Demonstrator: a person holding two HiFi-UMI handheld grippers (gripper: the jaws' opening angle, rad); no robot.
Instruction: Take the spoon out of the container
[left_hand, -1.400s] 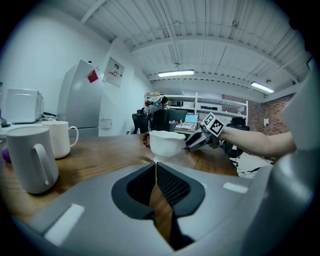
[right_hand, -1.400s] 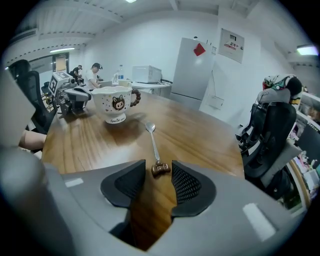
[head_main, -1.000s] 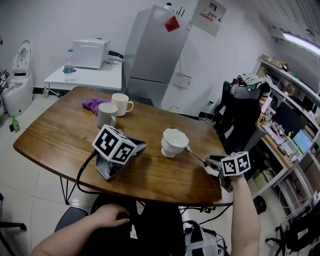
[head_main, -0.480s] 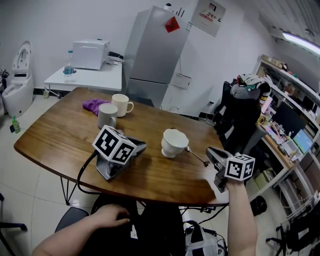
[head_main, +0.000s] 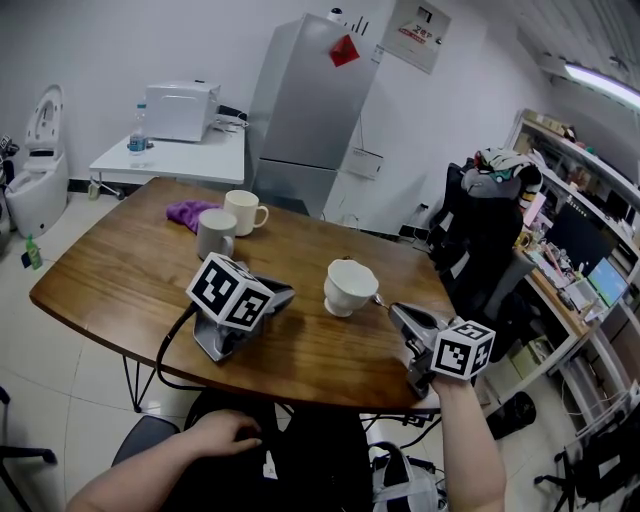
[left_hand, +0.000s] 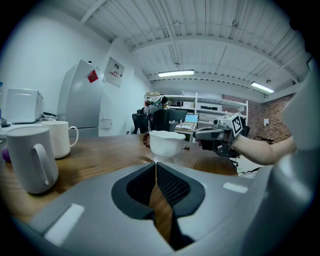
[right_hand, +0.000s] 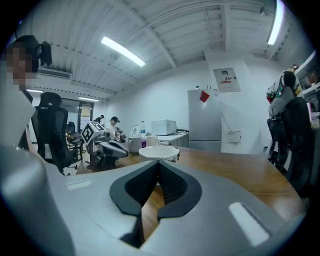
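Observation:
A white footed cup (head_main: 350, 285) stands right of the table's middle, also seen in the left gripper view (left_hand: 165, 144) and the right gripper view (right_hand: 158, 152). The thin metal spoon (head_main: 378, 298) lies on the wood just right of the cup, outside it, mostly hidden under my right gripper (head_main: 395, 310). That gripper hovers low over the spoon and points at the cup. Its jaws (right_hand: 159, 164) are shut with nothing between them. My left gripper (head_main: 280, 293) lies on the table left of the cup, unheld and shut (left_hand: 156, 165).
Two mugs, grey (head_main: 213, 232) and cream (head_main: 242, 209), stand at the far left beside a purple cloth (head_main: 188, 210). The table's front edge (head_main: 330, 395) runs just below my right gripper. A black office chair (head_main: 480, 240) is past the right end. My left hand (head_main: 215, 432) rests in my lap.
My right gripper drew back from the spoon's handle, leaving the spoon bare on the table. It then swung left over the spoon toward the cup. The left gripper stayed put.

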